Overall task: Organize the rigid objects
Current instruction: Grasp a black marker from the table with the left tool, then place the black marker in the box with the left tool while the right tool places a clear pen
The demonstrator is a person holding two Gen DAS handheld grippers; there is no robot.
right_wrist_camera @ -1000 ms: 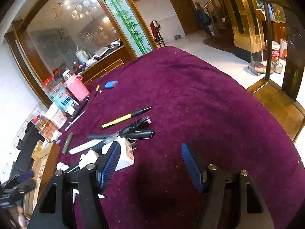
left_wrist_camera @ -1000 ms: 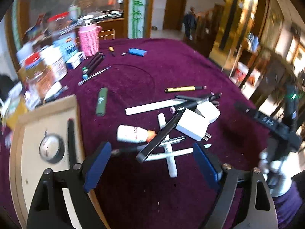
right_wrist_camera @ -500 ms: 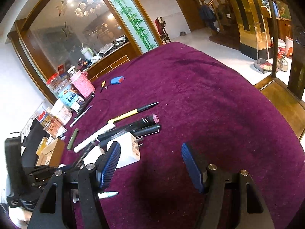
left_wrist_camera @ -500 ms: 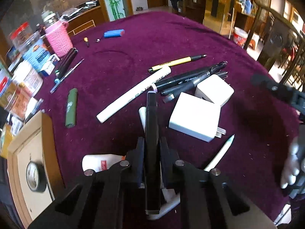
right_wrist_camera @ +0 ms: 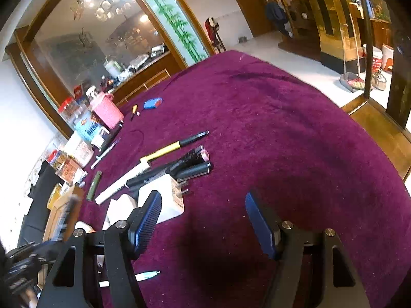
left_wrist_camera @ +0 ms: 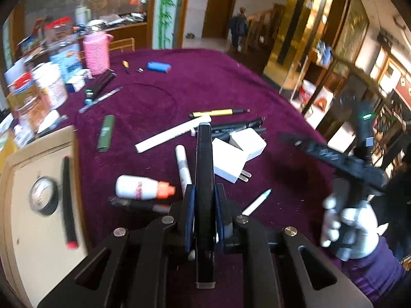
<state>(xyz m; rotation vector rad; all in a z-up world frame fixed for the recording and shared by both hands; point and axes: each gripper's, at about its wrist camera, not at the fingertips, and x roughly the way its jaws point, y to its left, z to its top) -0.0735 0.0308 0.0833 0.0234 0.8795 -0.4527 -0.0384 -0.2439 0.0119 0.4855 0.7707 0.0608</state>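
My left gripper (left_wrist_camera: 204, 197) is shut on a long black marker (left_wrist_camera: 204, 159), which sticks out forward above the pile. Under it on the purple cloth lie two white plug chargers (left_wrist_camera: 227, 163), a white marker (left_wrist_camera: 172, 133), a yellow-and-black pen (left_wrist_camera: 215, 113), other black markers (left_wrist_camera: 239, 128) and a white bottle with an orange cap (left_wrist_camera: 140, 187). My right gripper (right_wrist_camera: 203, 215) stands open over bare cloth, just right of a charger (right_wrist_camera: 167, 195). Nothing is between its fingers.
A wooden tray (left_wrist_camera: 15, 218) at the left holds a tape roll (left_wrist_camera: 42, 200) and a red-tipped black pen (left_wrist_camera: 68, 202). A green lighter (left_wrist_camera: 105, 133) lies beside it. A pink basket (left_wrist_camera: 96, 51), jars and boxes crowd the far left. A gloved hand (left_wrist_camera: 352, 223) is at the right.
My left gripper went from open to shut on the black marker and lifted it off the pile. The right gripper has stayed where it was, open.
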